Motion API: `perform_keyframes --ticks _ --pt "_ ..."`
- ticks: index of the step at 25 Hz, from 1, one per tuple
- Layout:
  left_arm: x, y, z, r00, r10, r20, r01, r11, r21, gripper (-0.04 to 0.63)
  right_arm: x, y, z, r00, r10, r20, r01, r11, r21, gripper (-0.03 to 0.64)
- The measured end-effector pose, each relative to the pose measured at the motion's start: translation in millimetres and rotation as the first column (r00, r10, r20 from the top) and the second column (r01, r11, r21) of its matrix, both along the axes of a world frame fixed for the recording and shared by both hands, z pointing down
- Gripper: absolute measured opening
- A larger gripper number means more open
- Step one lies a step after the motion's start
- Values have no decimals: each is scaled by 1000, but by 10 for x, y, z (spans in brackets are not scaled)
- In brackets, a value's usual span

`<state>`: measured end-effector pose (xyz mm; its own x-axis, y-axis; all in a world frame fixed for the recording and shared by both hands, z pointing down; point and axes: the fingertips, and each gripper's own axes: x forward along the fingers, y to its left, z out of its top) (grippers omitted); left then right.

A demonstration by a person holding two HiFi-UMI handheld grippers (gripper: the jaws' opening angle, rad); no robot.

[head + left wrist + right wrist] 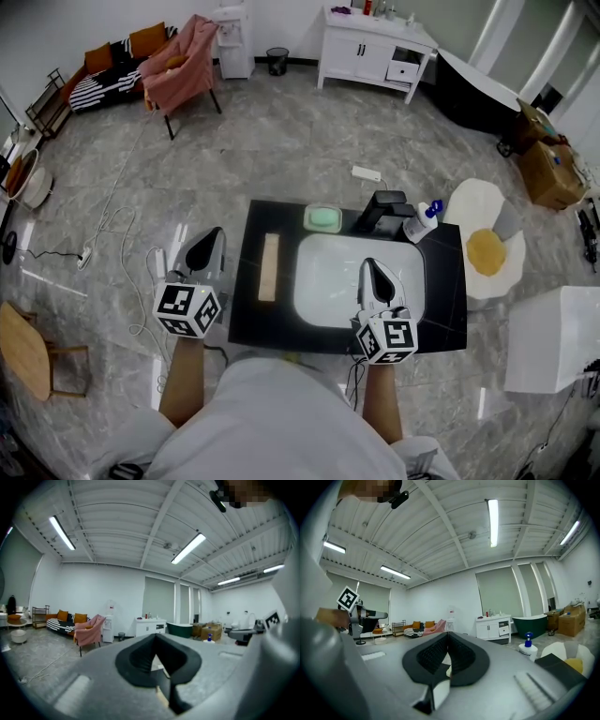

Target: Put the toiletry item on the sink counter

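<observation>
Our left gripper (213,234) hangs left of the black sink counter (251,281), our right gripper (368,266) over its white basin (323,272); both jaws closed, empty

The head camera hangs high over the black table (441,281) and looks steeply down on it from the near edge. Each of the other two rides low behind its own jaws, one on the left claw (212,234) and one on the right claw (367,263), facing level across the room. All three catch the white cabinet (361,54) and the pink chair (183,66) at the room's other side.
</observation>
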<state>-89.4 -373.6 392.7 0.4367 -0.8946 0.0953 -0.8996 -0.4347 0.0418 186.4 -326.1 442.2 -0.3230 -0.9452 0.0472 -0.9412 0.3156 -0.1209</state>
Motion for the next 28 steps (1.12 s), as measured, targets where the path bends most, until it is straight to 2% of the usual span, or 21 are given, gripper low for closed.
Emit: perform_keyframes --ticks 19,28 --pt "-29 256 -6 999 -39 14 39 999 12 -2 79 211 -24 1000 3 -3 -3 1000 4 3" --pt "5 359 43 999 -28 26 28 1000 5 -2 87 326 -52 1000 6 3 -6 1000 8 3"
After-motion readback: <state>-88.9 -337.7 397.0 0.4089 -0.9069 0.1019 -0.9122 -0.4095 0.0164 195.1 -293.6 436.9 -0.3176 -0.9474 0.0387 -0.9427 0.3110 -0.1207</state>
